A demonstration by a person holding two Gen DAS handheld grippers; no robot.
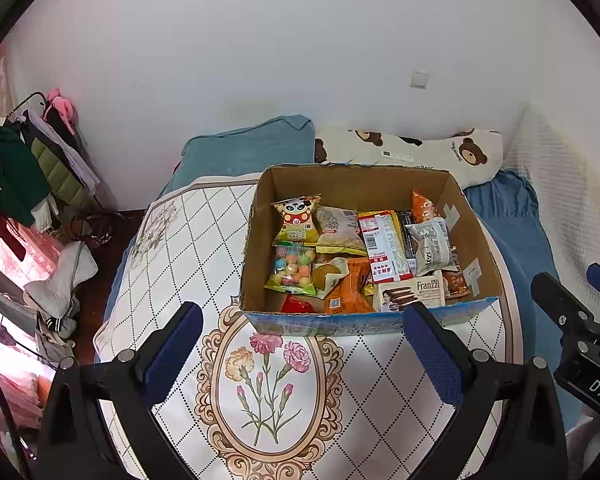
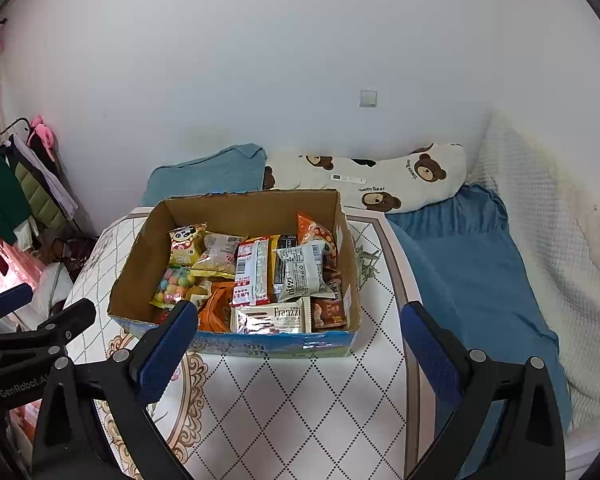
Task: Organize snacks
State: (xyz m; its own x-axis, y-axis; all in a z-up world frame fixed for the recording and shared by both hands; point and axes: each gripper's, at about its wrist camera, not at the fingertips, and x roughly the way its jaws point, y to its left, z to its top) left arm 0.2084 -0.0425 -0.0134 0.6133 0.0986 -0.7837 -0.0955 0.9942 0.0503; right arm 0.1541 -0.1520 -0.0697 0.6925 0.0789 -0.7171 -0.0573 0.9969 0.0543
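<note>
Two grippers, both empty, and honestly this looks close to wrapped up.

Left wrist view: my left gripper point(image 1: 302, 344) is spread wide, nothing between the pads, hovering over the table point(image 1: 172, 248) just short of the box point(image 1: 260, 240). The snacks point(image 1: 364, 256) are all sitting inside the box: panda bag, candy balls, the Franzzi pack point(image 1: 414, 294) along the near wall. The right gripper point(image 1: 572, 292) pokes in at the edge, also parted.

Right wrist view: right gripper point(image 2: 296, 334) is wide open too, holding nothing, backed off from the box point(image 2: 140, 264). No loose packs on the tabletop that I can see, though the fisheye edges are mushy so I might be missing something low down.

My read: gathering is done. What's left, if anything, is tidying the jumble inside.
</note>
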